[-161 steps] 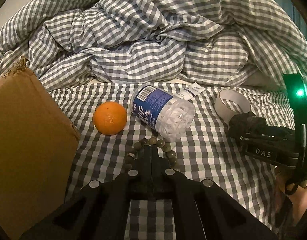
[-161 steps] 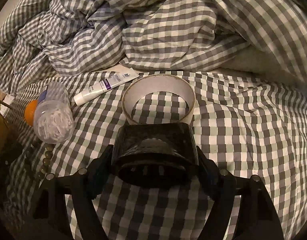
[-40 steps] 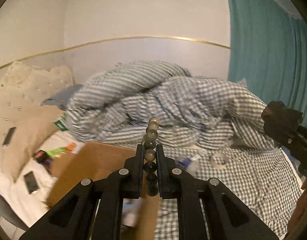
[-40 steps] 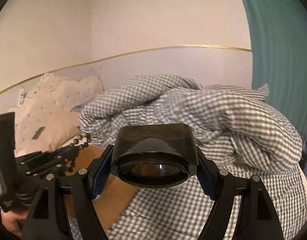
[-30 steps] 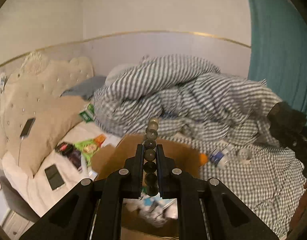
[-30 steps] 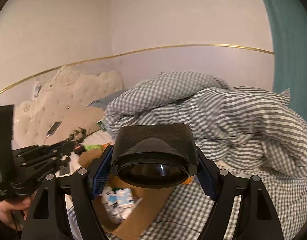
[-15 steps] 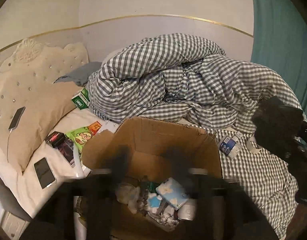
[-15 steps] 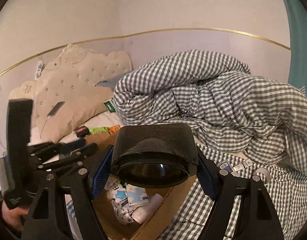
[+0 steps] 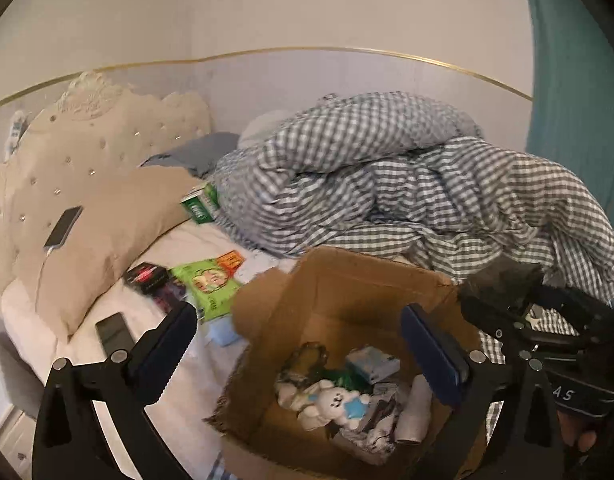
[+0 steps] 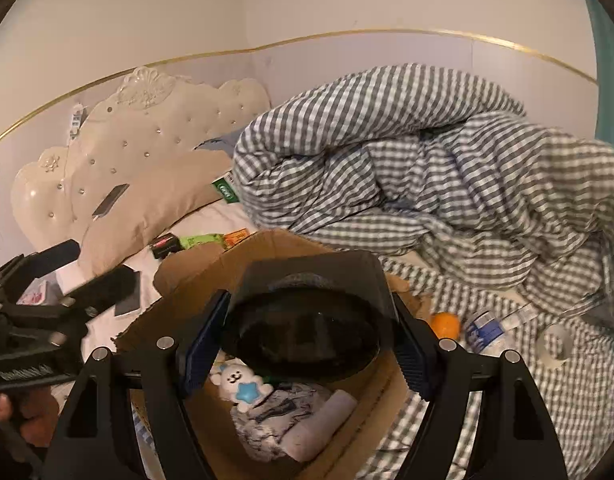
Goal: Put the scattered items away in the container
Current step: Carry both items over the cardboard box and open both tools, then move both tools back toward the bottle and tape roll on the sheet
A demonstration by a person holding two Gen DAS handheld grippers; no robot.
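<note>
Cardboard is your biggest landmark: the box [image 9: 347, 304] now fills the lower centre of the left wrist view, open-topped on the bed [image 10: 547, 392], where a second ago it sat lower and partly hidden behind your shut fingers.

Your left claw [image 9: 307, 344] has changed most. It held the beads pinched a second ago; now its fingers stand wide apart and empty, spread across the box mouth. A dark looped strand at about 11 o'clock among the box contents may be the beads [image 9: 307, 354], though blur keeps me from being sure. I judge that item delivered.

Your right claw [image 10: 303, 344] has swung over the box too and grips the black roll [image 10: 307, 320] between its pads, right above the opening. By my reading that release is your next step, and the roll looks well inside the walls.

Out on the bed at 3 o'clock in the right wrist view, well apart from the box, the bottle [image 10: 483, 330], white tape ring [image 10: 555, 344], orange [image 10: 446, 325] and tube [image 10: 519, 314] wait. So the tidy is roughly part-way, with four pieces left to fetch.
</note>
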